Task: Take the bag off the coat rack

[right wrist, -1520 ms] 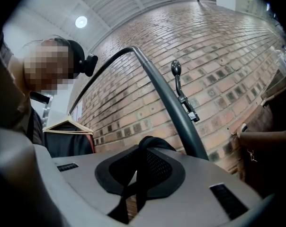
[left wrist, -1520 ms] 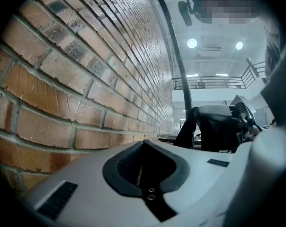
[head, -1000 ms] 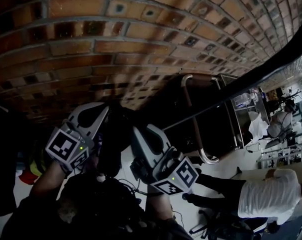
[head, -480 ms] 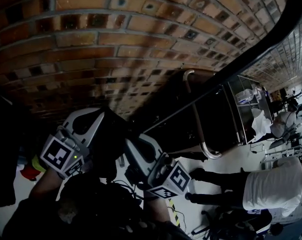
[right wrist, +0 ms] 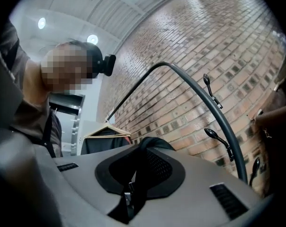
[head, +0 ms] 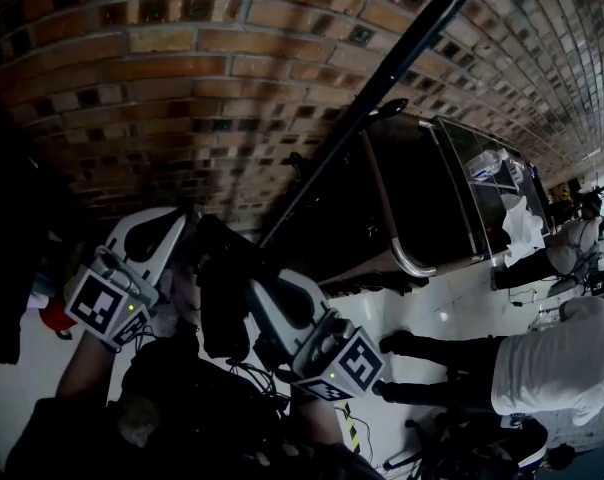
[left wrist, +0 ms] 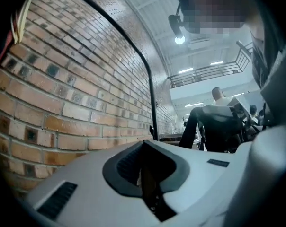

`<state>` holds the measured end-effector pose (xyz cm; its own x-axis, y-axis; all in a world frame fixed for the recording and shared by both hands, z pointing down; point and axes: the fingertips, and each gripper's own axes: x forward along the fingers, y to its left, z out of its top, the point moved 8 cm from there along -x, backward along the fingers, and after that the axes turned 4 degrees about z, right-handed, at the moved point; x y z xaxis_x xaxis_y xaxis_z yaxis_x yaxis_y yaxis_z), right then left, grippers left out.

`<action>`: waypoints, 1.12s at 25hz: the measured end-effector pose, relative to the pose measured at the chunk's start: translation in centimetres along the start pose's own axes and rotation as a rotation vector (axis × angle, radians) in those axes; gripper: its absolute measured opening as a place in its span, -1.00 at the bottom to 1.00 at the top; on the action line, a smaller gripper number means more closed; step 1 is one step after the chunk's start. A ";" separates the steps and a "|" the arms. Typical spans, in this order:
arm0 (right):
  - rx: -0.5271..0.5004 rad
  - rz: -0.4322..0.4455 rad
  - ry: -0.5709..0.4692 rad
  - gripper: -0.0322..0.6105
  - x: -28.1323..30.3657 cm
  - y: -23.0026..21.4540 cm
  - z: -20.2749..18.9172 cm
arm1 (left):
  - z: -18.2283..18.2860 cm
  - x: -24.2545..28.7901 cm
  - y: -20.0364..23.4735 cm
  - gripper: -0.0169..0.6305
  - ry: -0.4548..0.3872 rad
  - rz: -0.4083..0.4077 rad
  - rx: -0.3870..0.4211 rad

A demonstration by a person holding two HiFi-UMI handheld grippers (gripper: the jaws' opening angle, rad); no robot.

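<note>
The black bag [head: 222,303] hangs between my two grippers, low in the head view, below the foot of the dark coat rack pole [head: 382,78]. My left gripper [head: 187,230] is at the bag's left, its jaws closed on a thin dark strip that looks like a strap [left wrist: 147,183]. My right gripper [head: 254,290] is at the bag's right and is shut on a black strap [right wrist: 150,148] that loops up out of its jaws. The right gripper view shows the rack's curved pole with its hooks [right wrist: 215,135] against the brick wall.
A brick wall [head: 182,68] fills the background. A dark cart with a metal tube frame [head: 397,238] stands right of the rack. A person in a white shirt [head: 557,358] is at the far right. A wooden hanger with a dark garment [right wrist: 105,132] hangs behind.
Both grippers and the bag have drifted slightly left and down in the head view. The rack pole now crosses the frame more steeply. Both grips look unchanged.
</note>
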<state>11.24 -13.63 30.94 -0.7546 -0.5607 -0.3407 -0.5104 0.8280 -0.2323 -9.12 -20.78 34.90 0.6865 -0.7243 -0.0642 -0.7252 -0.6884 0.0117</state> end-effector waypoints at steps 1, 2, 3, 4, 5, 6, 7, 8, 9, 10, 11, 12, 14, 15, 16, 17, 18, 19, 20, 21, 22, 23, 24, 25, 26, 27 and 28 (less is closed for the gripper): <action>-0.009 -0.004 0.006 -0.77 -0.9 0.8 0.2 | 0.2 -0.7 -1.1 -0.84 -0.005 -0.003 0.010; -0.013 -0.009 0.008 -0.77 -1.9 1.6 0.3 | 0.5 -1.3 -2.3 -0.84 -0.011 -0.004 0.013; -0.018 -0.015 0.010 -0.77 -2.9 2.4 0.5 | 0.7 -1.9 -3.4 -0.83 -0.017 -0.004 0.012; -0.024 -0.021 0.013 -0.77 -3.9 3.2 0.6 | 0.8 -2.5 -4.6 -0.84 -0.019 -0.005 0.009; -0.027 -0.027 0.015 -0.77 -4.9 4.0 0.8 | 1.0 -3.1 -5.9 -0.84 -0.019 -0.007 0.006; -0.027 -0.033 0.014 -0.77 -5.9 4.7 0.9 | 1.1 -3.7 -7.2 -0.84 -0.017 -0.009 0.003; -0.024 -0.041 0.011 -0.77 -7.0 5.4 1.1 | 1.2 -4.2 -8.5 -0.84 -0.013 -0.009 -0.001; -0.022 -0.052 0.008 -0.77 -8.1 6.1 1.2 | 1.3 -4.8 -9.8 -0.84 -0.007 -0.011 -0.005; -0.020 -0.066 0.006 -0.77 -9.2 6.7 1.3 | 1.3 -5.5 -11.1 -0.84 0.001 -0.015 -0.010; -0.020 -0.080 0.006 -0.77 -10.3 7.3 1.3 | 1.3 -6.1 -12.5 -0.84 0.007 -0.024 -0.013; -0.020 -0.093 0.007 -0.77 -11.3 7.9 1.3 | 1.3 -6.8 -13.8 -0.84 0.011 -0.036 -0.016; -0.020 -0.104 0.007 -0.77 -12.2 8.6 1.3 | 1.3 -7.6 -15.1 -0.84 0.013 -0.049 -0.020; -0.021 -0.121 0.009 -0.77 -13.8 9.8 1.2 | 1.5 -8.9 -17.4 -0.84 0.018 -0.070 -0.030; -0.021 -0.131 0.009 -0.77 -14.5 10.4 1.1 | 1.6 -9.5 -18.5 -0.84 0.022 -0.077 -0.033; -0.021 -0.143 0.010 -0.77 -15.1 10.9 1.1 | 1.6 -10.0 -19.5 -0.84 0.025 -0.080 -0.036; -0.022 -0.158 0.011 -0.77 -15.8 11.3 1.0 | 1.7 -10.5 -20.4 -0.84 0.028 -0.078 -0.039; -0.025 -0.174 0.013 -0.77 -16.4 11.7 0.9 | 1.7 -11.0 -21.3 -0.84 0.031 -0.072 -0.038; -0.030 -0.189 0.018 -0.77 -16.9 12.1 0.8 | 1.8 -11.4 -22.1 -0.84 0.032 -0.065 -0.032; -0.035 -0.199 0.027 -0.77 -17.3 12.6 0.6 | 1.7 -11.8 -22.8 -0.84 0.032 -0.058 -0.022; -0.039 -0.205 0.038 -0.77 -17.7 13.0 0.4 | 1.7 -12.1 -23.5 -0.84 0.035 -0.052 -0.014; -0.043 -0.211 0.048 -0.77 -18.0 13.4 0.1 | 1.5 -12.4 -24.0 -0.84 0.040 -0.048 -0.011; -0.045 -0.219 0.051 -0.77 -18.2 13.7 0.0 | 1.4 -12.7 -24.4 -0.84 0.045 -0.046 -0.014; -0.045 -0.231 0.049 -0.77 -18.4 13.8 -0.2 | 1.2 -12.9 -24.8 -0.84 0.051 -0.044 -0.019; -0.045 -0.246 0.043 -0.77 -18.7 13.9 -0.3 | 1.0 -13.1 -25.1 -0.84 0.057 -0.043 -0.024; -0.047 -0.263 0.037 -0.77 -18.9 14.0 -0.4 | 0.9 -13.3 -25.3 -0.84 0.063 -0.040 -0.030; -0.051 -0.281 0.033 -0.77 -19.1 14.0 -0.5 | 0.8 -13.6 -25.4 -0.84 0.069 -0.038 -0.035; -0.058 -0.297 0.030 -0.77 -19.3 14.1 -0.5 | 0.7 -13.8 -25.5 -0.84 0.073 -0.037 -0.037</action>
<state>18.40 8.84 34.73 -0.5803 -0.7788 -0.2380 -0.7326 0.6269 -0.2651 -0.19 6.81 34.82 0.7157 -0.6983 0.0075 -0.6978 -0.7147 0.0478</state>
